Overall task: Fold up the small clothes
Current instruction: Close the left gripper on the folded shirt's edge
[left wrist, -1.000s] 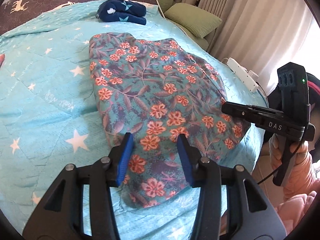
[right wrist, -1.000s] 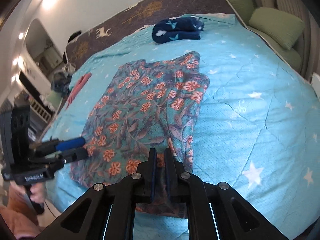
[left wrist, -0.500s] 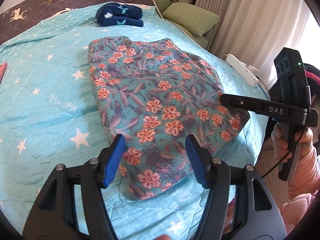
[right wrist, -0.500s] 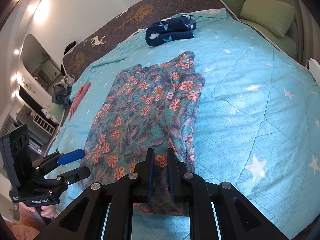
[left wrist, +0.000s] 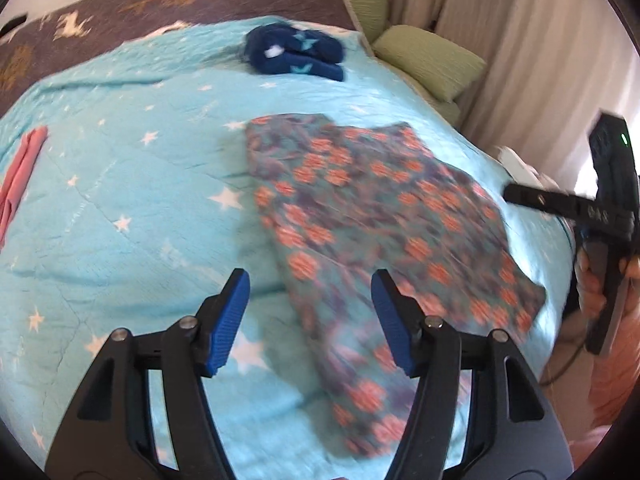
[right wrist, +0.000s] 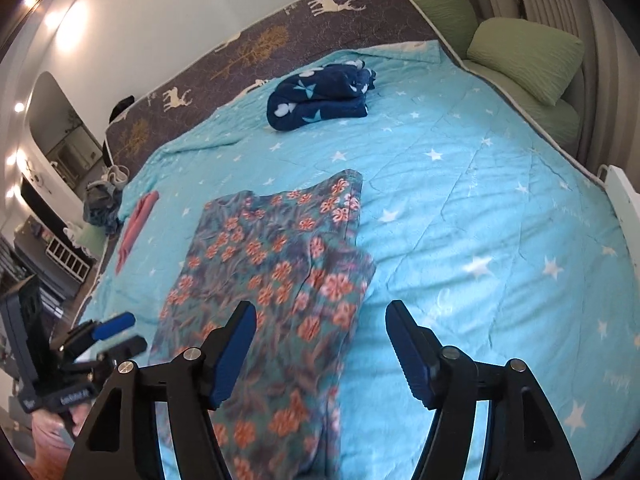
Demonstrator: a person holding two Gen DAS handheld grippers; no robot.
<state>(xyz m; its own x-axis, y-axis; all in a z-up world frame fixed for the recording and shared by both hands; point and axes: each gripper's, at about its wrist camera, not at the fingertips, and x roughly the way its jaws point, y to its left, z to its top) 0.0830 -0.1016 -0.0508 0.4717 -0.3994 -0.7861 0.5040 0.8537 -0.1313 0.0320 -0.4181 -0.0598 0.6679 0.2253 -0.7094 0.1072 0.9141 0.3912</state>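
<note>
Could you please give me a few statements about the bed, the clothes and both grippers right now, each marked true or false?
1. The right gripper is clamped on the floral garment. False: its jaws stand wide apart and hold nothing.
2. The left gripper is open. True.
3. A navy star-patterned garment lies on the quilt, beyond the floral one and apart from it. True.
4. The floral garment lies beside the green pillows, touching them. False: it lies on the star-printed quilt, well clear of the pillows.
5. A pink cloth lies near the quilt's edge, apart from the floral garment. True.
</note>
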